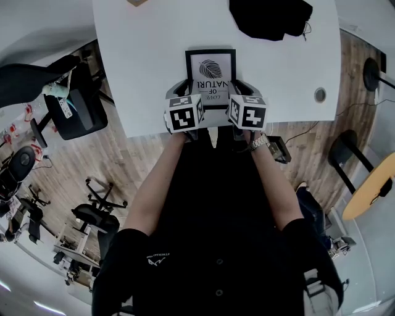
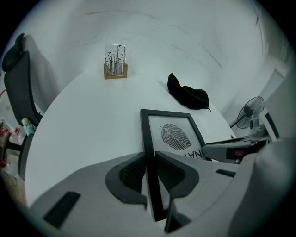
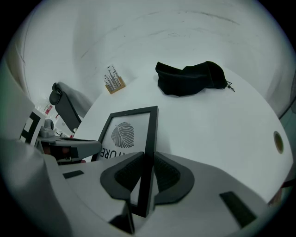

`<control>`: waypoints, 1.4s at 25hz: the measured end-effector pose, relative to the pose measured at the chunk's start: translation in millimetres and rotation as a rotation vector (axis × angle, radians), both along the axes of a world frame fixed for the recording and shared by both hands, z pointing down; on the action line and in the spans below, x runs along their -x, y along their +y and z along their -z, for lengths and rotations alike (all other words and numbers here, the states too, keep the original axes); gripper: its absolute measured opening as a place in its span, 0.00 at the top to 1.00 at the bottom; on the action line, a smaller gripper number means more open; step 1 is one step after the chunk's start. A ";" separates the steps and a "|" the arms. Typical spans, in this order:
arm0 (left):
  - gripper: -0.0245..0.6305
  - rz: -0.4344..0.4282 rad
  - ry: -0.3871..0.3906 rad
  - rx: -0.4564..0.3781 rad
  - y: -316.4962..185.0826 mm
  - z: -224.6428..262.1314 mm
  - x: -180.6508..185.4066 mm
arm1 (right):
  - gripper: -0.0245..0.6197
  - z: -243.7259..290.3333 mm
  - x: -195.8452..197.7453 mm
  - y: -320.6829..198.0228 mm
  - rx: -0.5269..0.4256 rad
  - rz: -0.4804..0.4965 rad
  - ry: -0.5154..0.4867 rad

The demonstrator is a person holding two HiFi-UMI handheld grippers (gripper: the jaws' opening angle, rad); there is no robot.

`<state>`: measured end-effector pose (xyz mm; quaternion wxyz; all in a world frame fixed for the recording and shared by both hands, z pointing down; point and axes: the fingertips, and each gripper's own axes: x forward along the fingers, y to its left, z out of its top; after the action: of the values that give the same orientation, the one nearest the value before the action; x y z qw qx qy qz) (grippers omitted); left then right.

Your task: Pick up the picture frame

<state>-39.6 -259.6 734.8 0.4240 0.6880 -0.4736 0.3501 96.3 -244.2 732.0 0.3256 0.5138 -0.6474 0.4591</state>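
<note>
The picture frame [image 1: 210,65] is black-rimmed, with a leaf print and lettering. It lies on the white table [image 1: 142,62] at the near edge, in front of me. My left gripper [image 1: 187,86] has its pads against the frame's left rim, one on each side; in the left gripper view the left gripper [image 2: 150,159] clamps that rim of the picture frame [image 2: 173,134]. My right gripper [image 1: 238,86] grips the right rim the same way. In the right gripper view the right gripper [image 3: 147,159] pinches the dark edge of the picture frame [image 3: 125,132].
A black cloth pouch [image 1: 271,15] lies at the table's far side. A small wooden stand [image 2: 115,62] with a card stands far left. A round cable hole [image 1: 320,94] sits near the right edge. Office chairs [image 1: 74,105] stand left of the table, and a fan [image 2: 249,111] to the right.
</note>
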 end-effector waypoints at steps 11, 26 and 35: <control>0.85 0.054 0.007 -0.037 30.8 19.6 35.8 | 0.86 16.7 34.6 24.9 -0.042 0.024 0.003; 0.85 0.069 0.016 -0.075 73.6 32.0 82.7 | 0.86 30.0 81.5 66.3 -0.090 0.041 0.018; 0.85 0.066 0.035 -0.145 83.7 56.8 89.5 | 0.86 54.1 87.9 78.2 -0.155 0.026 0.035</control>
<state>-129.1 -175.9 678.0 0.3925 0.7069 -0.5128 0.2885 8.4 -166.0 678.0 0.3018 0.5371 -0.6818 0.3944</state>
